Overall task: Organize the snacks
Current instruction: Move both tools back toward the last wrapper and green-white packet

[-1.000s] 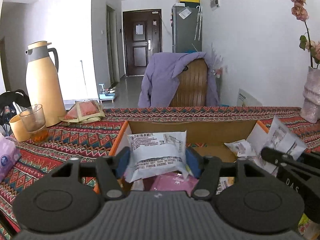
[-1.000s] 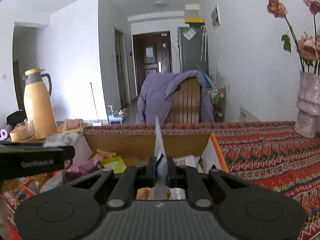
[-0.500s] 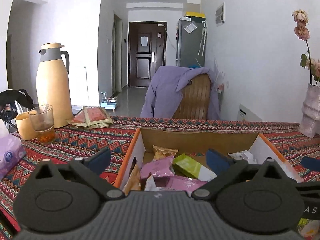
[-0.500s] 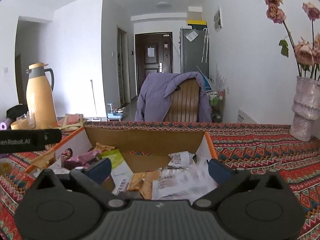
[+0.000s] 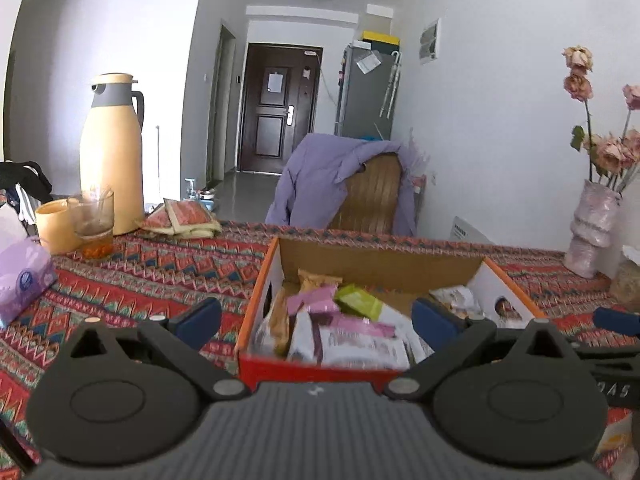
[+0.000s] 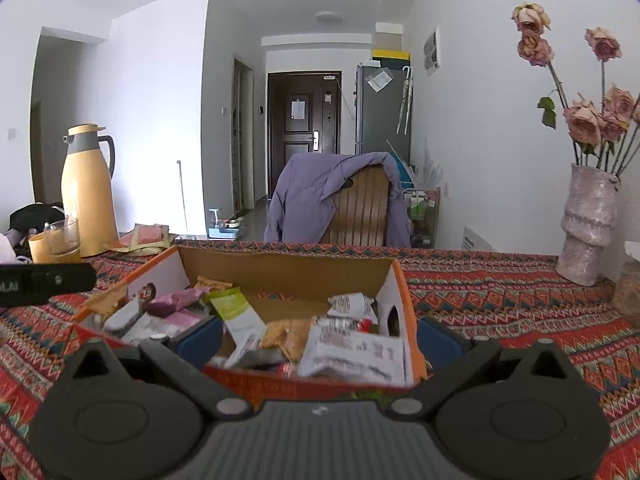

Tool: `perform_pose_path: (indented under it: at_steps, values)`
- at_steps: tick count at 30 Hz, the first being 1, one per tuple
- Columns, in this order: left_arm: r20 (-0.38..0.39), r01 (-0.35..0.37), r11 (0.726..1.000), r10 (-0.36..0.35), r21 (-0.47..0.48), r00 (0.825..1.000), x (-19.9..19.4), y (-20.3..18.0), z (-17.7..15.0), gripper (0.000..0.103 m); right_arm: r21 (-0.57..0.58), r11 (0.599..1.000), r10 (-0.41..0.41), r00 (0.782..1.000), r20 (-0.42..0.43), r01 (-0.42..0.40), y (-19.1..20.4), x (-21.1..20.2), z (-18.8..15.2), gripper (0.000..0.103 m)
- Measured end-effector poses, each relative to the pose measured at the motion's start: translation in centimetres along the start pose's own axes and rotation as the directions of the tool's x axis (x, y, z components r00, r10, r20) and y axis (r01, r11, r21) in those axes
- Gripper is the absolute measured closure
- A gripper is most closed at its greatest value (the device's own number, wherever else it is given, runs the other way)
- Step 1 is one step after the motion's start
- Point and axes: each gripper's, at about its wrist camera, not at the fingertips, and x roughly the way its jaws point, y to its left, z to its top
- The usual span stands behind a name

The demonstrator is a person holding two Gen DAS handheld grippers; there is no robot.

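An open cardboard box [image 5: 380, 258] [image 6: 280, 270] with orange-red sides stands on the patterned tablecloth and holds several snack packets. Among them lie a pink packet [image 5: 310, 300], a green packet [image 5: 358, 304] [image 6: 234, 308] and a white printed packet [image 6: 352, 350]. My left gripper [image 5: 316, 322] hangs open just in front of the box's near wall, with nothing between its fingers. My right gripper [image 6: 316, 338] is open too, its fingers straddling the right near corner of the box without touching the packets. The left gripper's body [image 6: 44, 282] shows at the left of the right wrist view.
A yellow thermos jug [image 5: 112, 152], a yellow cup [image 5: 56, 230] and a glass [image 5: 94, 224] stand far left. A purple tissue pack [image 5: 22, 276] lies at the left edge. A vase of dried roses [image 6: 586, 224] stands far right. A chair with a purple jacket [image 5: 340, 184] is behind the table.
Both grippers let go of white packets, which now lie in the box, and opened wide. Both have drawn back from the box toward the near side.
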Motion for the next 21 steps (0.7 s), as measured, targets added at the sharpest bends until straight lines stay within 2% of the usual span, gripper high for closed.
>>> perform_pose_path:
  at_steps: [3,12,21]
  values:
    - [-0.021,0.003,1.000,-0.003,0.005,1.000,-1.1,0.3,-1.3,0.000,0.008,1.000,0.016,1.000,-0.013,-0.016,-0.3,-1.3,-1.0,0.000]
    - [-0.155,0.024,0.999,-0.019,0.028,0.988,-2.9,0.9,-6.5,0.000,-0.017,0.999,0.050,0.996,-0.075,-0.051,-1.0,-4.2,-5.1,0.000]
    - [-0.215,0.051,0.998,-0.041,0.045,0.976,-3.5,0.4,-10.3,0.000,0.026,1.000,0.011,0.982,-0.188,-0.007,-1.6,-5.1,-8.4,0.000]
